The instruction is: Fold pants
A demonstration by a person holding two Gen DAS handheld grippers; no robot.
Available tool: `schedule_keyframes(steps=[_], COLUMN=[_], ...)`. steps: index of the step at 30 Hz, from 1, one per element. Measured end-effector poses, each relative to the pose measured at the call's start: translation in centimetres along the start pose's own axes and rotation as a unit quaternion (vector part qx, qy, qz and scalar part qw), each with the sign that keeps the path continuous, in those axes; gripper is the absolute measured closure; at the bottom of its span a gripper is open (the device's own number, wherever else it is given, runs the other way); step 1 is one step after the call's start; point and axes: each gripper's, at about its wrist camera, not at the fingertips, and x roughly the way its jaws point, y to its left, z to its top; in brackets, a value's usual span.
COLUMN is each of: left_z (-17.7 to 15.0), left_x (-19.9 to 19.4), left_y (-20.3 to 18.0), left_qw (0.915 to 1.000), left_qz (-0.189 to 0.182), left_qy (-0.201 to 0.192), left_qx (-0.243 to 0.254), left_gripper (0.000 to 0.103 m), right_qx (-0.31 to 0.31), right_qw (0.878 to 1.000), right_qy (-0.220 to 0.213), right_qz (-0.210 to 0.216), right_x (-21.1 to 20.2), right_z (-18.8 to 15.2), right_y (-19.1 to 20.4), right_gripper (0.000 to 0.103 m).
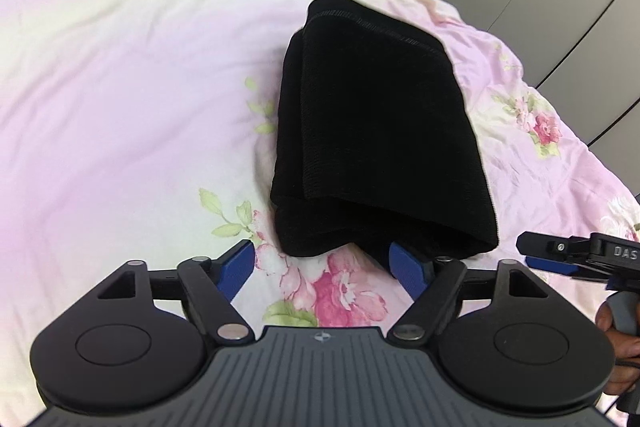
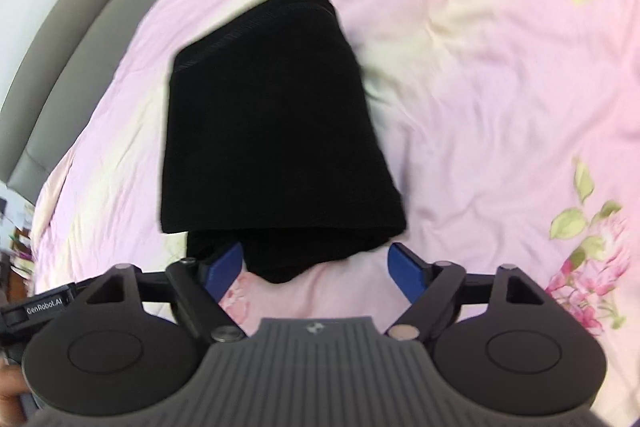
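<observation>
Now | left tongs (image 1: 324,267) spread wide, empty | right tongs (image 2: 316,267) likewise, blurred | pants (image 1: 380,131) folded

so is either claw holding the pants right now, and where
Nothing is held. The left claw and right claw are both open above the quilt, just short of the folded pants.

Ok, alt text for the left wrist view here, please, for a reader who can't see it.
Black pants lie folded into a compact stack on a pink floral bedspread. The left gripper is open just short of the stack's near edge, gripping nothing. The right gripper enters at the right edge.
</observation>
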Motion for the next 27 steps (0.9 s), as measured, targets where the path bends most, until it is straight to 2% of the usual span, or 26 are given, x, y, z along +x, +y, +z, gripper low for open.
schedule_keyframes(steps=[3,4,6,9,13,19,23,27], left_z=[-0.7,-1.3,-1.5,-1.8,-2.8,-3.9,-4.3,-4.8], left_x=[-2.6,-3.2,-4.0,-5.0,-6.9,-8.6,-9.2,-9.8], left_y=[-1.6,-1.9,-2.8,-4.0,-5.2,-6.5,-7.1,-8.0], left_qw=[0.9995,0.9992,0.9985,0.9977,0.9969,0.9950,0.9951,0.9929], left_qz=[0.014,0.018,0.027,0.037,0.042,0.058,0.050,0.066], left_qy=[-0.022,-0.030,-0.040,-0.047,-0.059,-0.073,-0.080,-0.090], left_qx=[0.016,0.020,0.027,0.031,0.033,0.036,0.032,0.043], left_gripper=[0.010,0.009,0.007,0.007,0.007,0.007,0.007,0.007], right_qx=[-0.048,-0.064,-0.089,-0.103,-0.108,-0.125,-0.123,-0.120], right_qw=[0.997,0.995,0.990,0.984,0.981,0.970,0.969,0.968], right_qy=[-0.045,-0.062,-0.091,-0.118,-0.129,-0.158,-0.164,-0.167], right_qz=[-0.030,-0.046,-0.068,-0.083,-0.102,-0.134,-0.140,-0.146], right_x=[-3.2,-3.7,-5.9,-7.8,-9.6,-11.8,-12.6,-13.1], right_z=[-1.3,-1.4,-3.0,-4.3,-5.9,-8.4,-9.7,-10.2], right_y=[3.5,6.2,7.7,10.2,12.5,14.0,13.9,13.7], right_gripper=[0.011,0.009,0.006,0.005,0.005,0.005,0.005,0.005])
